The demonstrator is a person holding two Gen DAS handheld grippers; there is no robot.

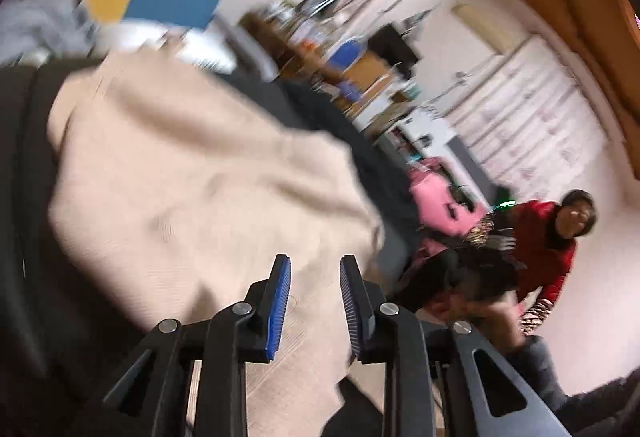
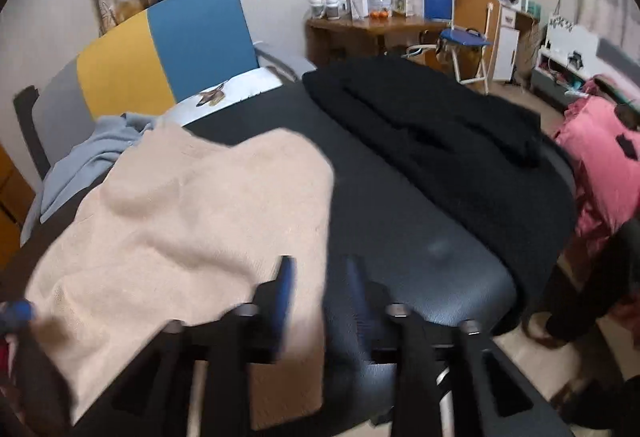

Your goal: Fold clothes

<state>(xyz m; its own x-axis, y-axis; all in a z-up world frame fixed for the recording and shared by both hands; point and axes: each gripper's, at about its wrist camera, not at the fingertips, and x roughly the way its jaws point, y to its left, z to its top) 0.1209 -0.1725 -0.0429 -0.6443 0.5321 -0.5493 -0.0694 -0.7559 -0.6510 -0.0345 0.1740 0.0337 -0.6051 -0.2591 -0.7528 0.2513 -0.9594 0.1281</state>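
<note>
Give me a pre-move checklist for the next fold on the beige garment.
1. Left gripper empty, jaws apart: ok.
2. Right gripper empty, jaws apart: ok, though blurred.
3. Beige garment lying flat: not ok, it is rumpled.
4. Beige garment clear of the black garment: ok, dark table shows between them.
5. Grey-blue cloth clear of the beige garment: not ok, they meet at the far edge.
6. Which edge to grasp: cannot tell.
</note>
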